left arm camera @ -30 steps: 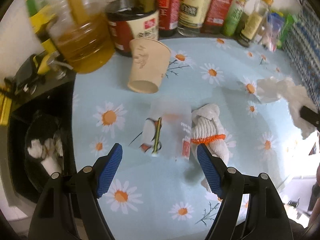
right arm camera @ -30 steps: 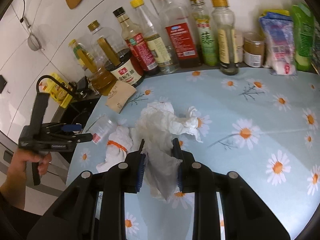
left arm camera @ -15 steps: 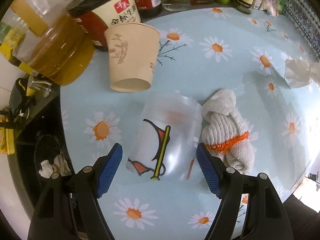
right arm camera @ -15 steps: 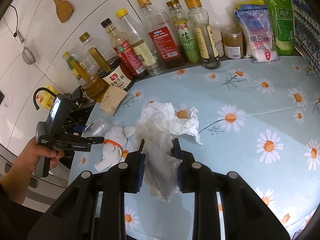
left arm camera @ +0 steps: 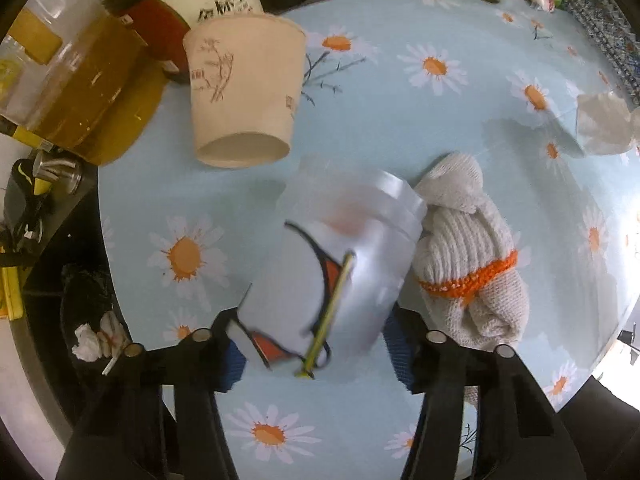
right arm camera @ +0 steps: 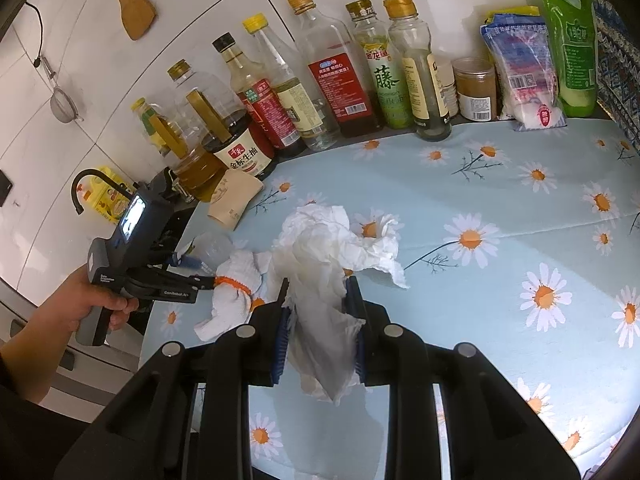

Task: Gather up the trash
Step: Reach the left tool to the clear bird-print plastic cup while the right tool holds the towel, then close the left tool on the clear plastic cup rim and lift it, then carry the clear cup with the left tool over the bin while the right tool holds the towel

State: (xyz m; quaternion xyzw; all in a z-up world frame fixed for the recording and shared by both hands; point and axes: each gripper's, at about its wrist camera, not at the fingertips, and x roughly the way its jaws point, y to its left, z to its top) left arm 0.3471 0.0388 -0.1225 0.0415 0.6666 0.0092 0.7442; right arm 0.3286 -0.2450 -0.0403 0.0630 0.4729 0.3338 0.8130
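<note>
A clear plastic cup point(left arm camera: 332, 272) with an orange and black print lies on its side on the daisy tablecloth. My left gripper point(left arm camera: 312, 354) is open, with its blue pads on either side of the cup's base end. A brown paper cup point(left arm camera: 244, 92) lies on its side behind it. A rolled white knit glove point(left arm camera: 468, 252) with an orange band lies right of the plastic cup. My right gripper point(right arm camera: 320, 320) is shut on a crumpled white tissue point(right arm camera: 332, 248) and holds it over the table. The tissue also shows in the left wrist view point(left arm camera: 604, 124).
A row of oil and sauce bottles point(right arm camera: 332, 72) and food bags point(right arm camera: 520, 60) lines the back wall. A big oil jug point(left arm camera: 76, 80) and a soy sauce jug point(left arm camera: 188, 4) stand by the paper cup. A dark bin point(left arm camera: 92, 320) with tissues sits below the table's left edge.
My left gripper has moved forward, so the plastic cup now sits between its pads. My right gripper still holds the tissue, with the view pulled back slightly.
</note>
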